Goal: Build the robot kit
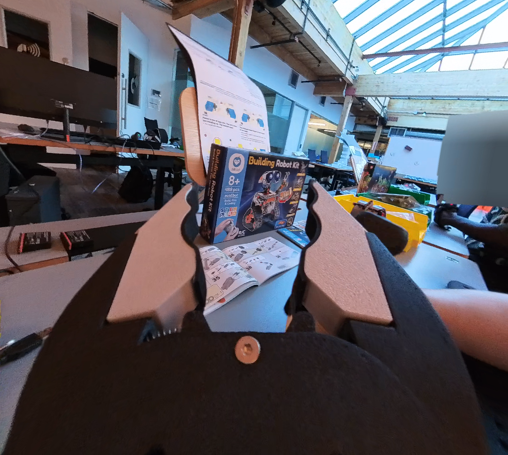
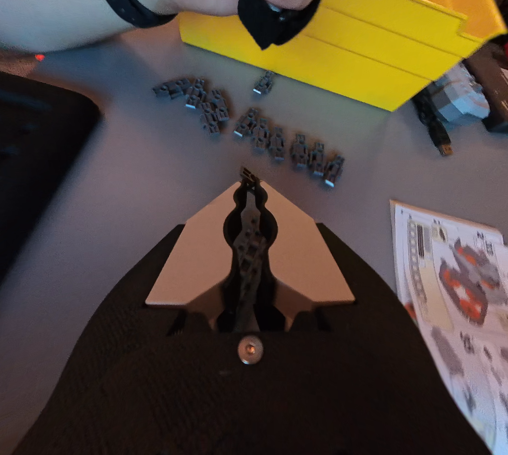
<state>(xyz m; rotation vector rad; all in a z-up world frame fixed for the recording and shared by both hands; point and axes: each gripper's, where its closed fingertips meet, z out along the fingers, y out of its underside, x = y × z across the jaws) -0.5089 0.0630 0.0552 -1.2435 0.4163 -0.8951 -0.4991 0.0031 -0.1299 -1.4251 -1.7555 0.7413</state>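
Right hand-held gripper (image 2: 249, 181) pinching grey track strip (image 2: 248, 255).

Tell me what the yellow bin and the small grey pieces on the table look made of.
The yellow open-fronted bin looks like moulded plastic: uniform colour, smooth faintly glossy walls, stepped ribs. The small grey toy-brick pieces look like hard matt plastic, with studs and holes; blur leaves the finish uncertain. The right gripper clamps a similar dark strip.

Left wrist view looks level across the table (image 1: 261, 310); right looks steeply down, close; both share the yellow bin (image 2: 357, 57).
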